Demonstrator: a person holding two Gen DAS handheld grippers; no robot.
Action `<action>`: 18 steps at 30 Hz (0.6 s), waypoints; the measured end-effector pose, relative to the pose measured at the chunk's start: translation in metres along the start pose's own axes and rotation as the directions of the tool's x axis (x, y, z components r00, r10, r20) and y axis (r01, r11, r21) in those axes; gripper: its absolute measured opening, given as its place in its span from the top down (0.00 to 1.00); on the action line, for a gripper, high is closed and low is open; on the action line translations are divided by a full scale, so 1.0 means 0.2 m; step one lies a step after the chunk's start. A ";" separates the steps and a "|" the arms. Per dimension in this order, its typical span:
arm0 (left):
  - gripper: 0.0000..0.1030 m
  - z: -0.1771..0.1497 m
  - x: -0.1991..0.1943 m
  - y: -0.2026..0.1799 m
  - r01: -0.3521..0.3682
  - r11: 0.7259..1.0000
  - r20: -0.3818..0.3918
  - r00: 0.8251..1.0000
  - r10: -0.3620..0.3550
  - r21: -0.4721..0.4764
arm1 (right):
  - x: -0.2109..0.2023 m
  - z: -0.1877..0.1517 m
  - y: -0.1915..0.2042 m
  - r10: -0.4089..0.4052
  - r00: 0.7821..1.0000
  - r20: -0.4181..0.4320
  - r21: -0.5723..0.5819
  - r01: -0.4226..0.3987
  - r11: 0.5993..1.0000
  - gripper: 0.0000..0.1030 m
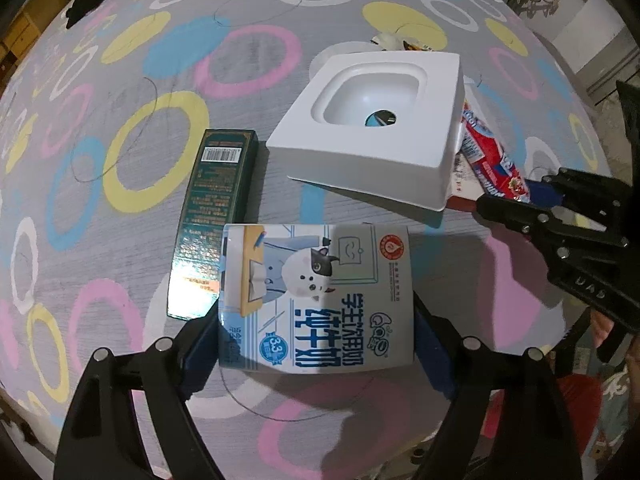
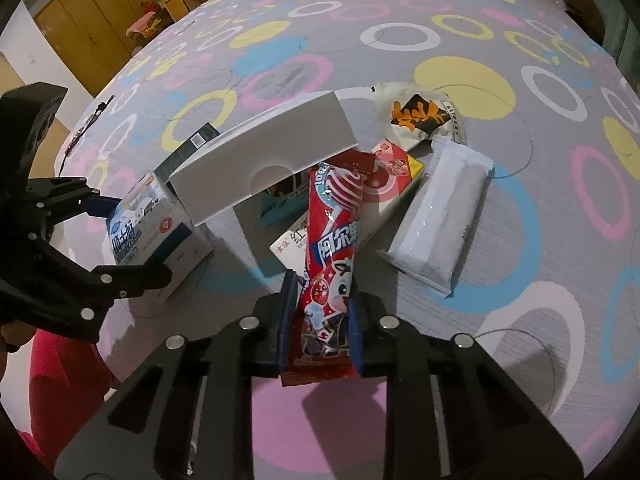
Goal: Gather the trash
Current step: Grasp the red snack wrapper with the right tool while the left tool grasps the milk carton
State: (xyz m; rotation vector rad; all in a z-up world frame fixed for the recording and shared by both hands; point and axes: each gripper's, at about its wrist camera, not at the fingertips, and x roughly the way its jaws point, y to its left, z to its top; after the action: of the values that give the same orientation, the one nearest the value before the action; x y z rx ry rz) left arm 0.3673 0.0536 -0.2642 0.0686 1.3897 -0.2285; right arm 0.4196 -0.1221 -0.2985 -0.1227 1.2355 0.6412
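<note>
- The trash lay scattered on a bedspread (image 1: 120,80) patterned with coloured rings; places below are given relative to the white moulded tray (image 1: 372,120) at the middle of the pile.
- A milk carton (image 1: 316,296) lay on the near side of the tray, apart from it, and the left gripper (image 1: 316,344) had its jaws closed against the carton's two sides, holding it.
- A dark green box (image 1: 216,220) lay just left of the tray, its near end touching the carton.
- A red candy wrapper (image 2: 332,256) reached out from under the tray's right edge; the right gripper (image 2: 320,328) had its jaws pinched narrowly on the wrapper's near end.
- A red carton (image 2: 394,176) lay beneath the wrapper, partly under the tray.
- A white sealed packet (image 2: 440,216) lay right of the tray, beside the red carton.
- A crumpled snack bag (image 2: 420,116) lay beyond that packet.
</note>
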 end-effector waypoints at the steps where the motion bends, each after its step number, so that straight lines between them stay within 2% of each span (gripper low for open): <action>1: 0.21 0.00 -0.01 0.00 0.000 1.000 0.007 1.000 0.000 -0.005 | -0.01 -0.01 0.00 -0.005 1.000 0.003 0.003 0.005 1.000 0.80; 10: 0.21 -0.04 -0.14 0.03 -0.015 1.000 0.056 0.998 0.016 -0.010 | -0.15 -0.05 -0.02 -0.046 0.998 0.042 0.048 0.044 0.998 0.81; 15: 0.21 -0.09 -0.23 0.02 -0.011 1.000 0.082 0.997 0.013 -0.021 | -0.30 -0.10 -0.02 -0.084 0.994 0.076 0.071 0.079 0.994 0.81; 18: 0.21 -0.13 -0.35 0.01 -0.017 1.000 0.119 0.993 0.020 -0.021 | -0.43 -0.14 0.02 -0.107 0.988 0.113 0.080 0.098 0.992 0.81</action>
State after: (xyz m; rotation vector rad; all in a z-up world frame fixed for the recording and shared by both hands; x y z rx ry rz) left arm 0.3305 0.0679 -0.2009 0.0503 1.2713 -0.2000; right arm 0.3775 -0.1637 -0.2295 -0.0849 1.1303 0.5051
